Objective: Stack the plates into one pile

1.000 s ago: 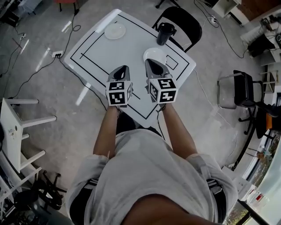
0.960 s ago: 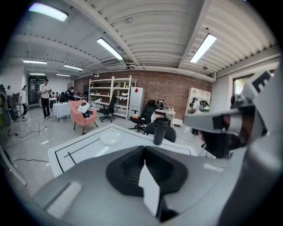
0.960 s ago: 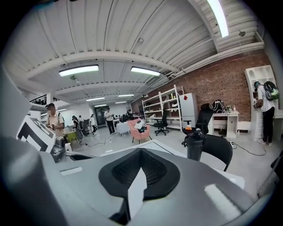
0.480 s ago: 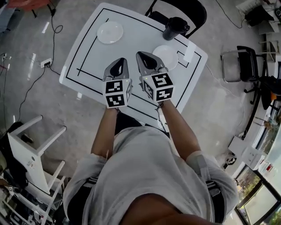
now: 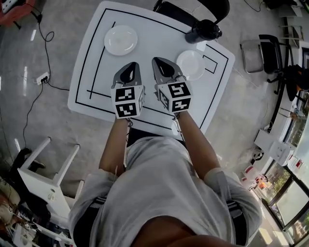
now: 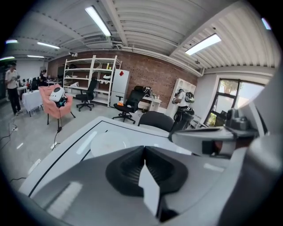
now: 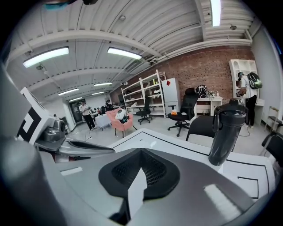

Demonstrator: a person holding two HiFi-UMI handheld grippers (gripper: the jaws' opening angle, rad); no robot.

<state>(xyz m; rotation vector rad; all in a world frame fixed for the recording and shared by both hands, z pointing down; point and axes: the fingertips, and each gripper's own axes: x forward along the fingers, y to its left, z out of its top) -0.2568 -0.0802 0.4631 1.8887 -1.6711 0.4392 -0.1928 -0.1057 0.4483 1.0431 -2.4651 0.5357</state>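
Surface (image 5: 96, 91): white square surface, marked with a black rectangular outline and a smaller black-outlined box near its right edge.

Item 1: first white round plate (image 5: 120, 40), lying flat at the far left of the outlined area; it shows as a pale disc in the left gripper view (image 6: 108, 142).

Item 2: second white round plate (image 5: 190, 64), lying flat toward the right side, next to the small outlined box. The 2 plates sit well apart, each alone, not stacked.

Item 3: black lidded flask (image 5: 205, 31), upright at the far right corner, beyond the second plate; it stands tall in the right gripper view (image 7: 226, 132).

Item 4: left tongs (image 5: 131, 67), held over the near middle of the surface, tips pointing toward the far side. Its own view shows the 2 black pads pressed together (image 6: 144, 152), nothing between them.

Item 5: right tongs (image 5: 159, 62), just beside the left pair, tips between the 2 plates and nearer the second. Pads meet fully (image 7: 141, 154); nothing gripped.

Item 6: black chair (image 5: 169, 9), at the far edge of the surface.

Item 7: white stool (image 5: 48, 169), on the floor at the person's left.
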